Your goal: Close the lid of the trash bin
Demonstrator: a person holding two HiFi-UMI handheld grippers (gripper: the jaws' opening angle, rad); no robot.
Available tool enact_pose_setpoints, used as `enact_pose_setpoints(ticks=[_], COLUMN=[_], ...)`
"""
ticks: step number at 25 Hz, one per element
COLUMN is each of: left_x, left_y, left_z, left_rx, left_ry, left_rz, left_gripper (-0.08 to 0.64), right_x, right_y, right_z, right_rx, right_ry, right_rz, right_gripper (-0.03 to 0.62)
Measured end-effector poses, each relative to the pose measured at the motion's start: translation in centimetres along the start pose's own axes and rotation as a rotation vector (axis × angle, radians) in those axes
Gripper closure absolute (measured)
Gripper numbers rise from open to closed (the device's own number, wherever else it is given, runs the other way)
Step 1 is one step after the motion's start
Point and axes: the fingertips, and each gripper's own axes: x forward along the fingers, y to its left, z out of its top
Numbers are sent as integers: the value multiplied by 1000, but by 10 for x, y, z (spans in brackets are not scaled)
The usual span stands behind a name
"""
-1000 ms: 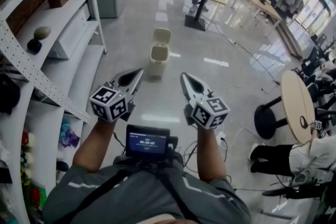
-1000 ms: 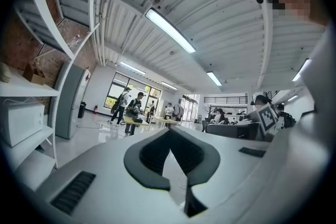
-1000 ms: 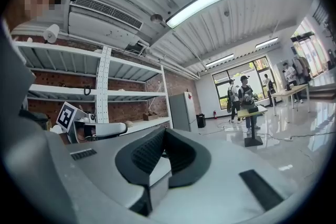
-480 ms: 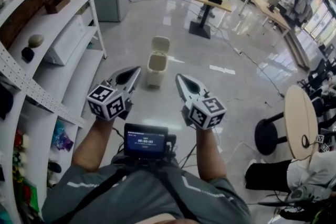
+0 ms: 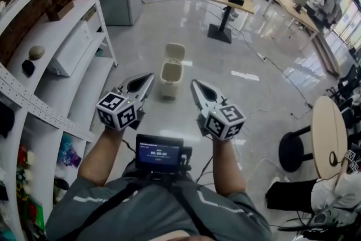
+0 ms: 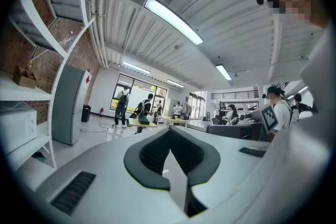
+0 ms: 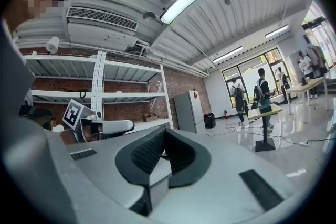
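the fingers of the left gripper (image 6: 169, 136) are seen pressed together with nothing between them, and those of the right gripper (image 7: 164, 139) are likewise closed and empty. in the head view both grippers are held out side by side, apart from each other, above the glossy floor (image 5: 237, 104). the trash bin (image 5: 169, 73), small and cream-coloured, is found on that floor beyond the two tips and between them, touched by neither. its lid (image 5: 175, 52) is raised upright at the far edge, so the opening is exposed. a white shelf unit (image 5: 73, 53) is seen at the left.
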Motion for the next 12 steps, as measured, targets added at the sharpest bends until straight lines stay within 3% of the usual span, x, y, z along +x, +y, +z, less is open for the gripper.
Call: enact_pose_setpoints(ticks=[12], left_x=[65], left_y=[57], left_z=[10], left_rx=[-27], left_ry=[5], left_rz=[-37], left_gripper=[565], right_x=[61], right_y=[-51], right_z=[18], right_rx=[-10], right_ry=[13], right_rz=[-40], right_gripper=[591])
